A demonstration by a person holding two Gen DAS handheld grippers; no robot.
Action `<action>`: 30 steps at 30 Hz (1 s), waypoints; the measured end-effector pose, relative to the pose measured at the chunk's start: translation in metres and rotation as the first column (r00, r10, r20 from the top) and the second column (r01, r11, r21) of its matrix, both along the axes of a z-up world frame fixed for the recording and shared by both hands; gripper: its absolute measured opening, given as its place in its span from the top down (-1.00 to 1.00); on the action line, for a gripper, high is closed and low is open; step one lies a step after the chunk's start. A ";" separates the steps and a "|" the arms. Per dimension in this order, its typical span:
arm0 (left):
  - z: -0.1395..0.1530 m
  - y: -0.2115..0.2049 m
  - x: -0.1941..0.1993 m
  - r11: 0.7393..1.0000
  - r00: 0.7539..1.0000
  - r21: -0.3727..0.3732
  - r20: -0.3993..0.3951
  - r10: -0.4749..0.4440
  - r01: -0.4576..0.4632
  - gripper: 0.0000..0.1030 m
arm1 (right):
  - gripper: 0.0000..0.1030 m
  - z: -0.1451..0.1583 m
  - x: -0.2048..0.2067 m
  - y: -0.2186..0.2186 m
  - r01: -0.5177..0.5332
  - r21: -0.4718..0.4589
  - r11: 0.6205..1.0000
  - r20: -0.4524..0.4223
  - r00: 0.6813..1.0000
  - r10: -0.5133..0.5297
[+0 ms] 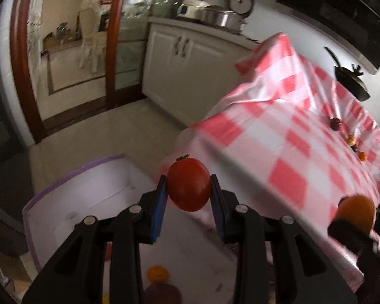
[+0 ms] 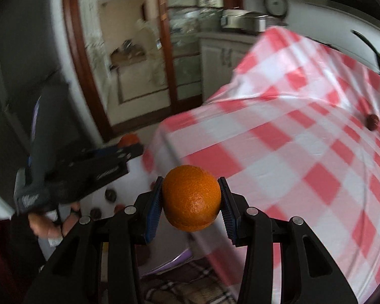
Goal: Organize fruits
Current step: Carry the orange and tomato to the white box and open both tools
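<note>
My left gripper (image 1: 188,186) is shut on a red tomato (image 1: 188,185) and holds it in the air above a white box with a purple rim (image 1: 73,174) beside the table. My right gripper (image 2: 191,197) is shut on an orange (image 2: 191,197), held off the table's near corner; it also shows in the left wrist view (image 1: 358,210). The left gripper and its tomato (image 2: 129,139) show in the right wrist view over the box. Inside the box lie an orange fruit (image 1: 158,273) and dark fruits (image 2: 111,194).
The table wears a pink and white checked cloth (image 1: 291,152). On its far side lie a dark red fruit (image 1: 335,123) and two small orange fruits (image 1: 351,140). A black pan (image 1: 352,83) stands at the back. White cabinets (image 1: 185,60) and a tiled floor lie beyond.
</note>
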State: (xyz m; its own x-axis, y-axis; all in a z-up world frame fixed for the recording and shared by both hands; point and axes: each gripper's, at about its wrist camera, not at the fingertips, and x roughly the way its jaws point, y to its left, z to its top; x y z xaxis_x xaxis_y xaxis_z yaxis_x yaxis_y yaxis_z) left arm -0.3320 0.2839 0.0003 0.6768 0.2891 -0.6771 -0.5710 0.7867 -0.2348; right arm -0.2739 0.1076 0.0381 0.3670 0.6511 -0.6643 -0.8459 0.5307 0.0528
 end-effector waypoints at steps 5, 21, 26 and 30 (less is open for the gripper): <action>-0.025 0.023 -0.020 0.998 0.997 -0.037 -0.045 0.055 -0.057 0.35 | 0.17 -0.028 -0.040 0.032 -0.153 -0.098 0.983 0.026 0.987 0.157; -0.121 0.080 -0.063 0.948 0.912 -0.153 -0.351 0.211 -0.278 0.35 | 0.17 -0.142 -0.081 0.088 -0.332 -0.416 0.847 -0.060 0.939 0.339; -0.135 0.084 -0.066 0.941 0.891 -0.153 -0.395 0.222 -0.302 0.35 | 0.17 -0.158 -0.084 0.094 -0.354 -0.441 0.825 -0.104 0.933 0.345; -0.134 0.081 -0.065 0.937 0.886 -0.146 -0.399 0.237 -0.317 0.33 | 0.16 -0.167 -0.082 0.094 -0.359 -0.471 0.806 -0.132 0.932 0.339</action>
